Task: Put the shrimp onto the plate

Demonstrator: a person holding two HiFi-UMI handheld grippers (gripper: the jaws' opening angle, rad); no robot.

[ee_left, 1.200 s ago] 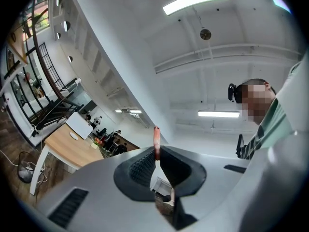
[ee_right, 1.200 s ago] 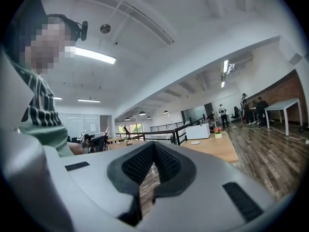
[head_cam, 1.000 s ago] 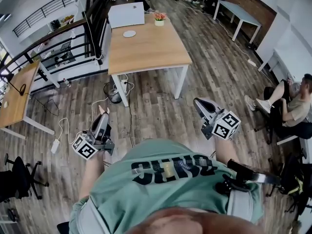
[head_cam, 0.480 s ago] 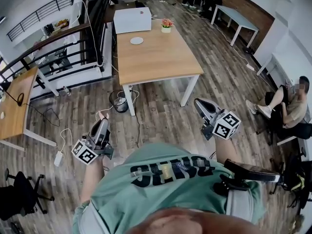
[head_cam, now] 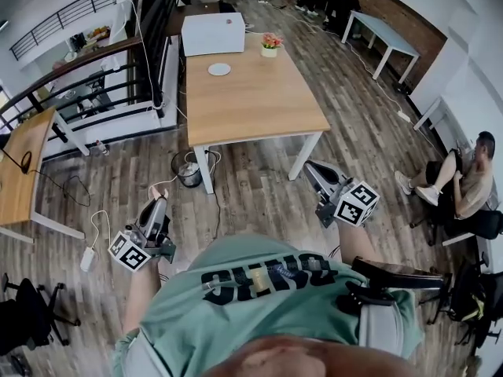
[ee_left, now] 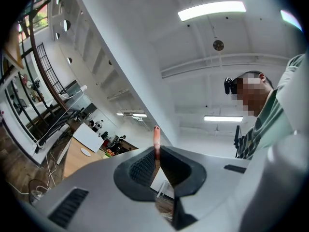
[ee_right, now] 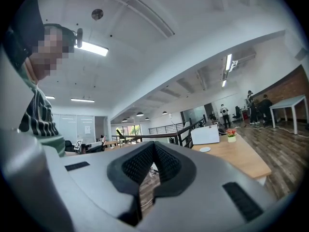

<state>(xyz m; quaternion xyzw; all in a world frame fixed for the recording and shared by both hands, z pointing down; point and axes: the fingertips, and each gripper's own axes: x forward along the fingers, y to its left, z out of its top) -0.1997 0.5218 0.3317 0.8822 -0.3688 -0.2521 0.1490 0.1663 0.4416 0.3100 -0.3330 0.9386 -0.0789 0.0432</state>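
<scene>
Here, left gripper pinching shrimp, right gripper closed.

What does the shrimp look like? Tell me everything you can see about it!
The shrimp is a thin, pinkish-orange strip with a tiny dark spot near its top end. It stands almost upright, pinched between the jaws of the left gripper, with its upper part poking out above them. Only the jaws touch it. It is held up in the air, not yet on the white plate.
</scene>
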